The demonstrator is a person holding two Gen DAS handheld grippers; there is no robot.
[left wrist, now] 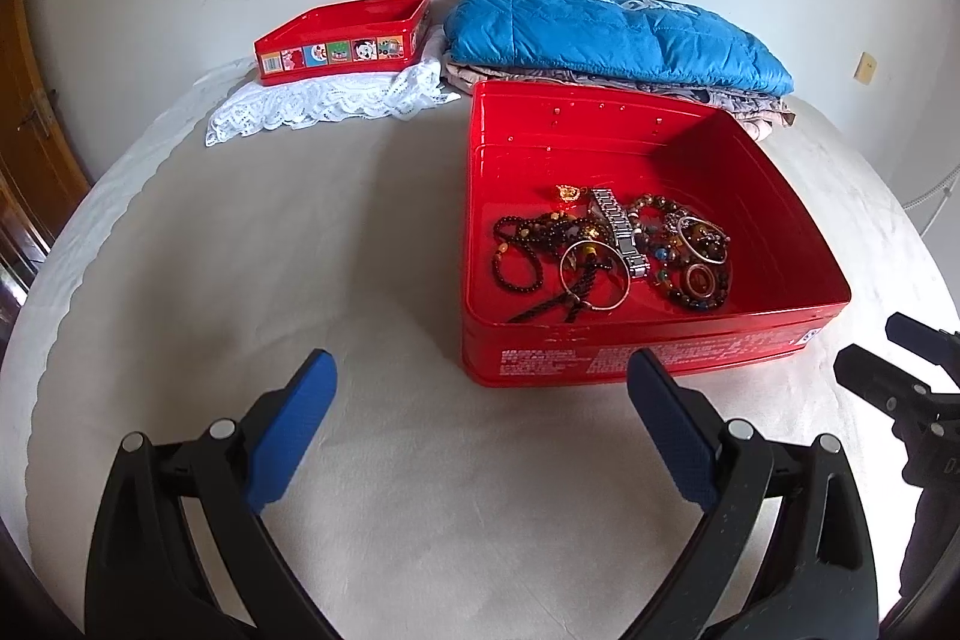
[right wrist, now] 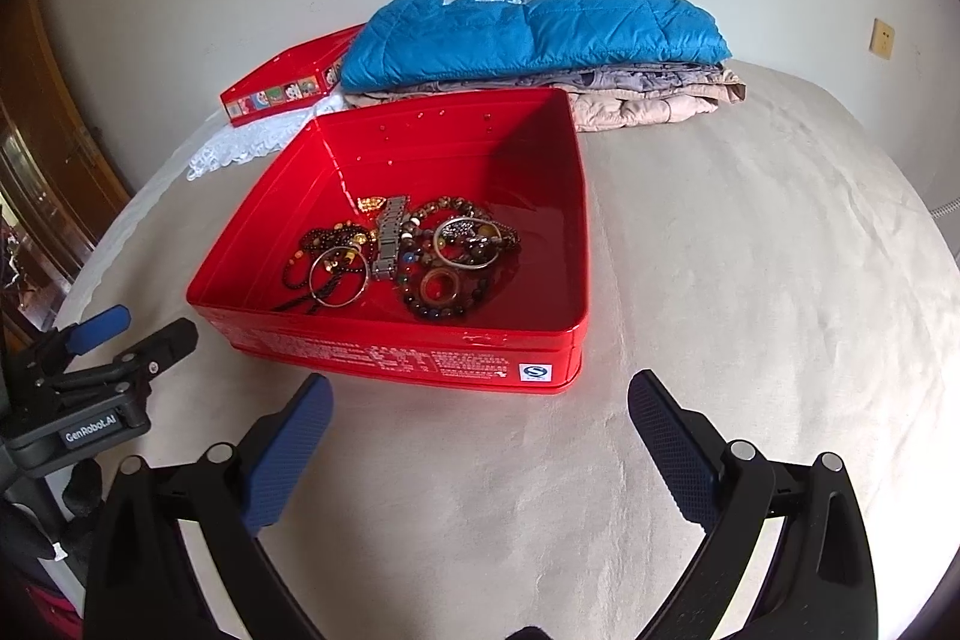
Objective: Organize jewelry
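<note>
A big red tin sits on the beige bed. Inside lies a heap of jewelry: dark bead bracelets, metal bangles, a silver watch band and a gold piece. A second, smaller red tin with cartoon pictures stands empty on white lace at the back. My left gripper is open and empty, just before the big tin's front wall. My right gripper is open and empty before the same tin; it also shows in the left wrist view.
A folded blue quilted jacket lies on folded beige clothes behind the big tin. The white lace cloth lies at the back left. A white wall stands behind and a wooden door at the left.
</note>
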